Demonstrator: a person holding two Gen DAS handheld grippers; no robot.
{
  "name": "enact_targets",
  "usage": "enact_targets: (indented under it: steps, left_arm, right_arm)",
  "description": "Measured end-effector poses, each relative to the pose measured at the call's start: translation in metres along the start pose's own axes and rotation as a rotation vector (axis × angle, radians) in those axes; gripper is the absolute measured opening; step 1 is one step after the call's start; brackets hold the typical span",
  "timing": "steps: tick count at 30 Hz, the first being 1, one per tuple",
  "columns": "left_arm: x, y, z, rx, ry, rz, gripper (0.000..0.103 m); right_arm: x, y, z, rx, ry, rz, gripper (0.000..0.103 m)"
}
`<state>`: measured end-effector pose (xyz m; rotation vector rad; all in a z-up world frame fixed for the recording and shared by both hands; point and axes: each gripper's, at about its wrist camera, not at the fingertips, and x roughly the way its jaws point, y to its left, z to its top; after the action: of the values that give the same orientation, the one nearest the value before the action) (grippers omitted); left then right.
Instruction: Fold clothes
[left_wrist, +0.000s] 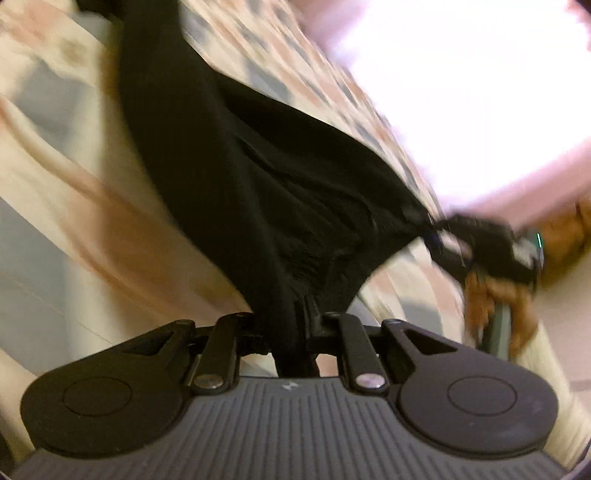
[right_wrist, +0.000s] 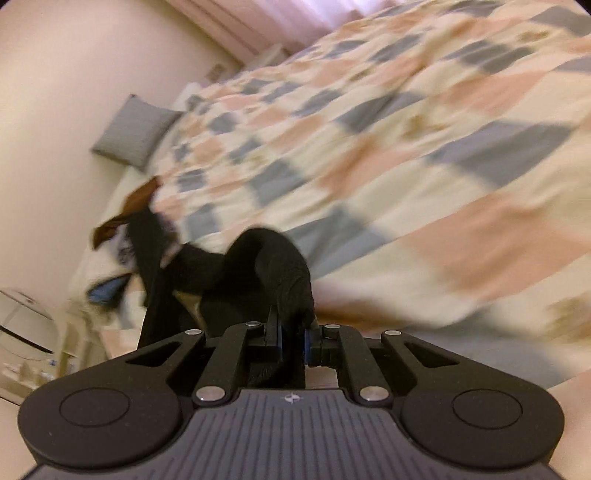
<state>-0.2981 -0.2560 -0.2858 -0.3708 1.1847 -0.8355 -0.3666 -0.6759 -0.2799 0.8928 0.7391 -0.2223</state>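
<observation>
Black garment (left_wrist: 236, 177), plain and unmarked, with no readable label or writing on it, hangs stretched above the bed (left_wrist: 55, 206), whose quilt is a patchwork of cream, pink and grey squares. In the left wrist view the left tongs (left_wrist: 295, 325) are clenched on a gathered fold of the cloth, which fans upward and leftward into a long dark band. Further right, its other corner is pulled taut to the right tongs (left_wrist: 439, 225), gripped by a hand (left_wrist: 495, 306). In the right wrist view, a grey pillow (right_wrist: 133, 129) lies against the wall at left. The right tongs (right_wrist: 291, 339) pinch a bunched fold of the same fabric (right_wrist: 273, 266), the rest trailing leftward. Both views are motion-blurred.
</observation>
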Motion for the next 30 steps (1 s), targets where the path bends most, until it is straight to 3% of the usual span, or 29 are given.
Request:
enact_targets:
  steps: [5,9,10,11,12,13,14,15,17,19,20,23,24,26,30]
  left_arm:
    - [0.075,-0.069,-0.062,0.114,0.193,-0.046,0.012]
    - [0.132,-0.118,-0.109,0.218,0.355,-0.073,0.014]
    - [0.146,-0.13,-0.121,0.244,0.395,-0.079,0.016]
    - [0.16,-0.143,-0.133,0.27,0.435,-0.086,0.026]
    - [0.174,-0.155,-0.145,0.295,0.476,-0.093,0.033]
    - [0.188,-0.167,-0.157,0.321,0.516,-0.099,0.049]
    - [0.203,-0.18,-0.169,0.347,0.556,-0.106,0.046]
    - [0.217,-0.192,-0.181,0.373,0.597,-0.113,0.043]
    - [0.219,-0.196,-0.19,0.449,0.649,-0.138,0.045]
    - [0.203,-0.187,-0.189,0.542,0.681,-0.171,0.046]
    - [0.194,-0.18,-0.185,0.583,0.688,-0.18,0.046]
    - [0.157,-0.131,-0.125,0.635,0.591,-0.109,0.046]
    - [0.141,-0.106,-0.108,0.644,0.552,-0.054,0.046]
    - [0.129,-0.06,-0.044,0.687,0.461,0.12,0.046]
    - [0.122,0.011,0.091,0.869,0.29,0.382,0.047]
  right_arm:
    - [-0.055,-0.081,0.041,-0.01,0.038,-0.108,0.009]
    - [-0.103,-0.142,0.048,0.012,0.008,-0.213,0.009]
    - [-0.109,-0.158,0.046,0.027,0.012,-0.238,0.009]
    - [-0.114,-0.176,0.043,0.048,0.021,-0.259,0.011]
    - [-0.113,-0.194,0.037,0.087,0.042,-0.274,0.014]
    - [-0.111,-0.206,0.028,0.102,0.06,-0.317,0.025]
    - [-0.109,-0.218,0.018,0.118,0.078,-0.36,0.037]
    - [-0.107,-0.23,0.009,0.134,0.096,-0.402,0.041]
    - [-0.105,-0.251,-0.01,0.161,0.121,-0.48,0.059]
    - [-0.122,-0.245,-0.033,0.15,0.067,-0.473,0.06]
    - [-0.132,-0.24,-0.046,0.142,0.04,-0.458,0.06]
    - [-0.151,-0.209,-0.081,0.036,0.019,-0.411,0.06]
    - [-0.156,-0.196,-0.092,-0.018,0.025,-0.4,0.06]
    - [-0.156,-0.168,-0.116,-0.133,0.048,-0.393,0.06]
    - [-0.137,-0.114,-0.147,-0.266,0.018,-0.398,0.06]
